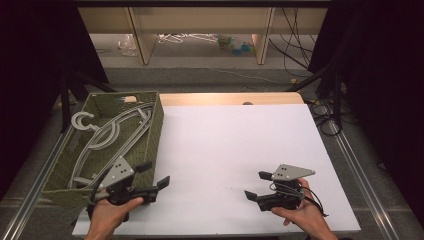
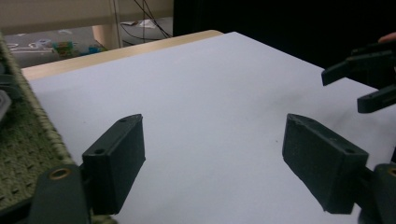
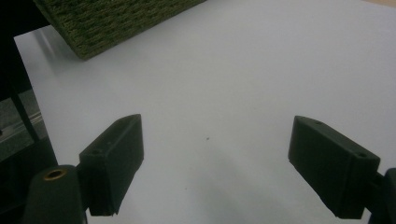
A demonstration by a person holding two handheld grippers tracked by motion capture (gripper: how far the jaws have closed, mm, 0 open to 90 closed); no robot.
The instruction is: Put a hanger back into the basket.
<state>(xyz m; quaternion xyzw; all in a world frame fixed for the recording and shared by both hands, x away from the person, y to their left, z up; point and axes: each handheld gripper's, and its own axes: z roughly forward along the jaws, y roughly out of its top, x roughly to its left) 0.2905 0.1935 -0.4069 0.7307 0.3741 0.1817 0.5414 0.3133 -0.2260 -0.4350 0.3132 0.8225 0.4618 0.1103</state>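
High view: both hands rest low at the white table's near edge, left gripper beside the green basket of grey hangers, right gripper well apart; both gape, empty. Shelving stands beyond.

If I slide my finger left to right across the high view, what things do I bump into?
Green woven basket holding grey hangers → left gripper → bare white table → right gripper.

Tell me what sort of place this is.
Probably a lab recording station: a white table between dark curtains, loose cables on the floor behind, and a woven basket of grey hangers.
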